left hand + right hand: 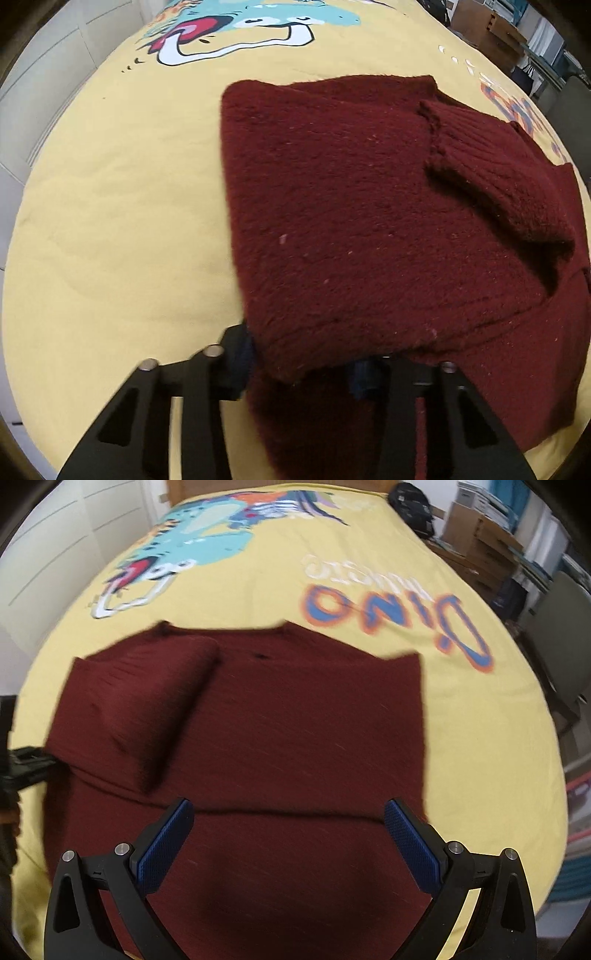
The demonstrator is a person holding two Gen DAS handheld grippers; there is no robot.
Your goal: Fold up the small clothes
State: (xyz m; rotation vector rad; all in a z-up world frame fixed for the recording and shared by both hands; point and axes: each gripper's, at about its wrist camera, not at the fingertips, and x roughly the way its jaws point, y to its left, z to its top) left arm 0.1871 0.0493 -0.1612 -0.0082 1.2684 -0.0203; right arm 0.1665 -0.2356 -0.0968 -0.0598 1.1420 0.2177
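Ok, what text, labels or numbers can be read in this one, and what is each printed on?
"Dino": big blue letters edged orange, seen upside down, printed on the yellow bedspread.
White word above it on the bedspread: too blurred to read.
Maroon sweater: no text visible.
Boxes at the far right: nothing legible.

Both cameras ride on handheld grippers and look steeply down along the black fingers onto a bed covered by a yellow dinosaur-print bedspread [110, 221], facing its far end. The left wrist view sits very near a dark red fuzzy knitted sweater [351, 221], over its left edge, so the knit fills the right half. The right wrist view hangs higher and more central, taking in the whole sweater [277, 738]. Both share the sweater, the bedspread's cartoon print [192, 542] and stacked cardboard boxes [476, 539] beyond the bed's right edge.
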